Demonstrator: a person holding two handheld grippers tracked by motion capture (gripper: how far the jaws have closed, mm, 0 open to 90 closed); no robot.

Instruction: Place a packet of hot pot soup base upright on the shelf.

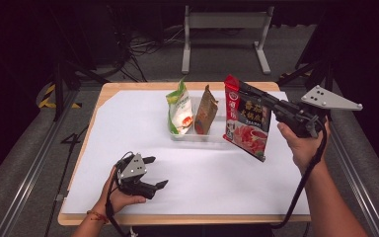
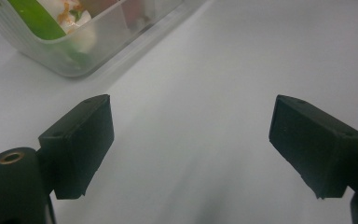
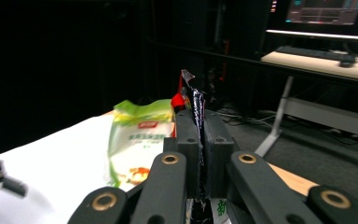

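- The desk [image 1: 128, 128], under its white sheet, has wide bare room across its near half; its wooden edge runs along the front and the left, and the right edge lies just beyond the person's right forearm.
- The red sauce packet [image 1: 246, 118] hangs in the air at the right end of the clear tray [image 1: 212, 137], tilted, its lower corner just above the sheet. It looks like a flat, floppy foil pouch with some weight low down, so I judge it will swing and sag from a top pinch; a hold on the sealed upper edge looks safest, since the glossy face may slip.
- The clear tray sits mid-desk with thin walls, light enough to skid if nudged, I'd say.
- The green-and-white packet [image 1: 179, 108] stands upright in the tray's left part, and the brown packet [image 1: 206, 111] stands beside it; both look soft and easy to tip.
- The right tongs [image 1: 256, 93] are clamped on the red packet's top edge, jaws pressed flat on the foil in the right gripper view.
- The left tongs [image 1: 153, 172] rest low near the front edge, jaws spread wide and holding nothing, well apart from the tray.
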